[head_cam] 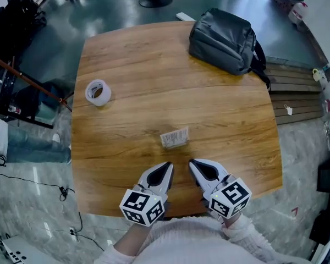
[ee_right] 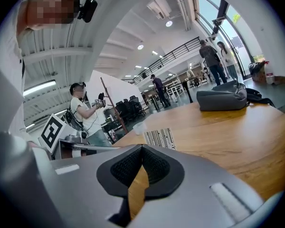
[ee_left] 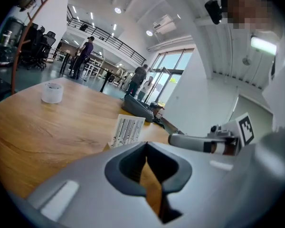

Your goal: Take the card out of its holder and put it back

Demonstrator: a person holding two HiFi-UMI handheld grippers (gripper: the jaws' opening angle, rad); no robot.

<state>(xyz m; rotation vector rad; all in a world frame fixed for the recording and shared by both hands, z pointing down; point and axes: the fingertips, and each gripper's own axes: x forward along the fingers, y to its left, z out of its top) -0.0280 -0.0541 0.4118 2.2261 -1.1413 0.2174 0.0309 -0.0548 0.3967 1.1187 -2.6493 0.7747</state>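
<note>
The card in its clear holder lies flat on the wooden table, a printed barcode side up. It also shows ahead of the jaws as the card in the left gripper view and the card in the right gripper view. My left gripper rests near the table's front edge, just short of the card, shut with nothing in it. My right gripper sits beside it to the right, jaws also shut and empty. Neither gripper touches the card.
A roll of clear tape lies at the table's left. A grey backpack sits at the far right corner. People stand in the hall beyond the table, and chairs and cables are on the floor to the left.
</note>
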